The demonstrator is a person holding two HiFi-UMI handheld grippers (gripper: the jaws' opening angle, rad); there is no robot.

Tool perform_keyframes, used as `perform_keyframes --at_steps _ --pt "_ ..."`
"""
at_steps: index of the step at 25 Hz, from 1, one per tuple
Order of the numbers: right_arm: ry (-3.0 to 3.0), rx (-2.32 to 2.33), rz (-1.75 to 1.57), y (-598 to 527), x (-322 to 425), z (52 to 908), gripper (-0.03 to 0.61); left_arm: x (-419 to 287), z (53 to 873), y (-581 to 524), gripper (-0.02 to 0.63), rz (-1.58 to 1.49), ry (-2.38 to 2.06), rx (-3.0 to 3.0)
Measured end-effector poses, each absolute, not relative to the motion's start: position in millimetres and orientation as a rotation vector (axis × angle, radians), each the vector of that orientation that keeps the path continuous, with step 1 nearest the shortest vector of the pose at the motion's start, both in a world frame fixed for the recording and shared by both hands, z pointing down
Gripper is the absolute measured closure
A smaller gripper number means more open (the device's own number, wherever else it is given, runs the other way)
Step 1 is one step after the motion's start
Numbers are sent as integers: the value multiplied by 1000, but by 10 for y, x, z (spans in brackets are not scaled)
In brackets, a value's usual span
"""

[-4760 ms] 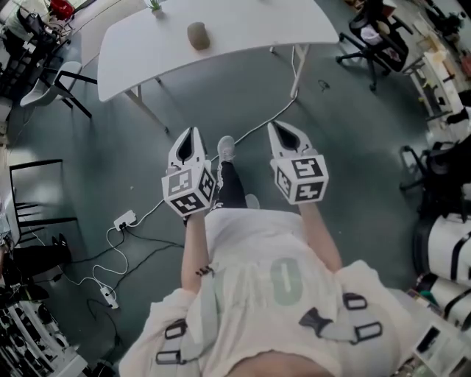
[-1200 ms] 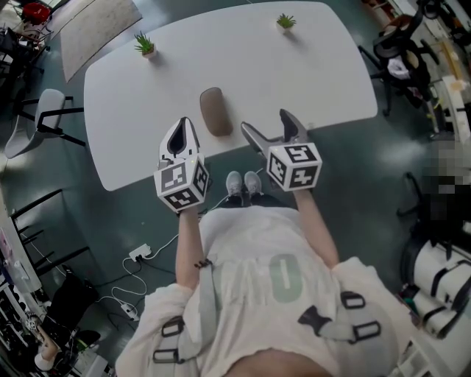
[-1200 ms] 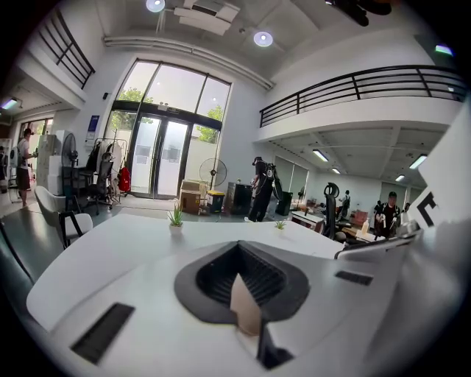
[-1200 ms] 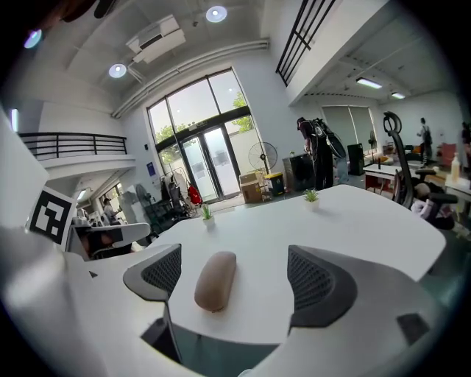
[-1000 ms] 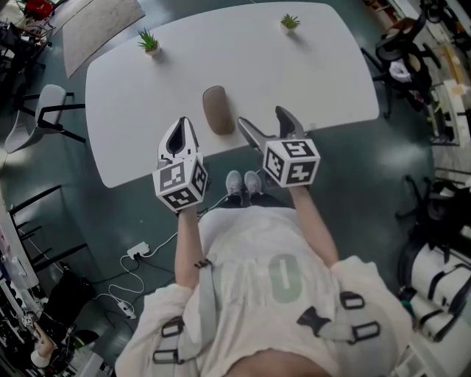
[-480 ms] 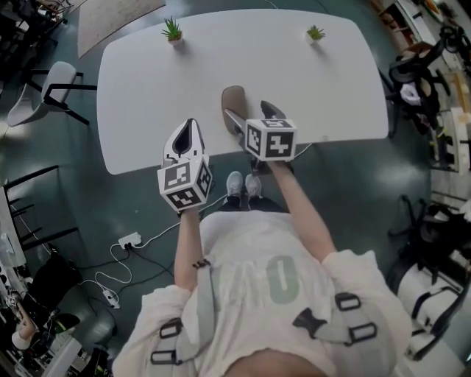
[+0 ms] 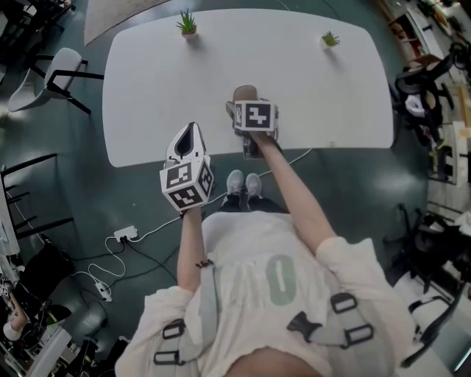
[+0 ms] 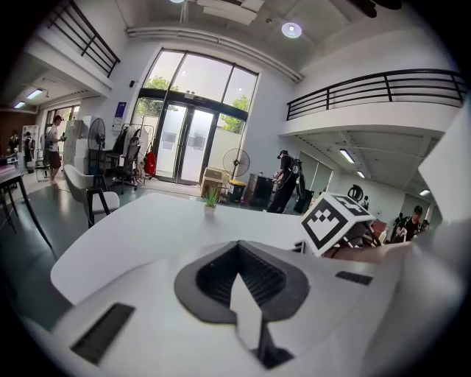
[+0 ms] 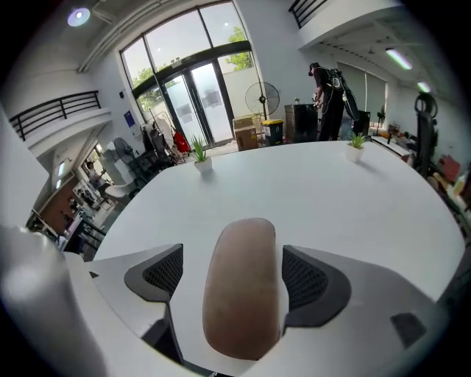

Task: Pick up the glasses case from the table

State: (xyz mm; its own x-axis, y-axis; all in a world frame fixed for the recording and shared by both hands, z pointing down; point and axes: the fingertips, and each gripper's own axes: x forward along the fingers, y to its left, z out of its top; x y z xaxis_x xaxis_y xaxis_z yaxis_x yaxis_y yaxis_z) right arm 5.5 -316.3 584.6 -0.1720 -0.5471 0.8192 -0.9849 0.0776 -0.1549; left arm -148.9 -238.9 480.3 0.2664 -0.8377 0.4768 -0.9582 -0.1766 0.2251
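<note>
Glasses case (image 9: pixel 243 294) on table (image 9: pixel 331 191), between open right hand-held gripper (image 9: pixel 234 274) jaws; left hand-held gripper (image 8: pixel 241 280) closed.

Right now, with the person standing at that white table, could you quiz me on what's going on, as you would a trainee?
1. What lies between the jaws of the right gripper? A) the glasses case B) a mug C) nothing
2. True or false: the jaws of the left gripper are spread wide apart.
3. Fill in: ___ small potted plants stand near the far edge of the table.
Key: 1 A, with the jaws open on either side of it. 2 false, the left gripper's jaws are together. 3 two.
</note>
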Motion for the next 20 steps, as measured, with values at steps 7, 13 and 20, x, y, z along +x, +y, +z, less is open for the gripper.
perform_keyframes --at_steps 7,13,20 --pt "-1649 1514 1032 -3179 97 6148 158 -1650 4890 -2333 611 316 -1635 2012" --pt "-1620 1445 1094 -3166 -56 6243 158 -1757 4955 -2297 611 307 -1650 1968" --pt "-1554 1393 1086 -3105 -31 6385 158 -1750 5011 -2236 611 322 -1649 1939"
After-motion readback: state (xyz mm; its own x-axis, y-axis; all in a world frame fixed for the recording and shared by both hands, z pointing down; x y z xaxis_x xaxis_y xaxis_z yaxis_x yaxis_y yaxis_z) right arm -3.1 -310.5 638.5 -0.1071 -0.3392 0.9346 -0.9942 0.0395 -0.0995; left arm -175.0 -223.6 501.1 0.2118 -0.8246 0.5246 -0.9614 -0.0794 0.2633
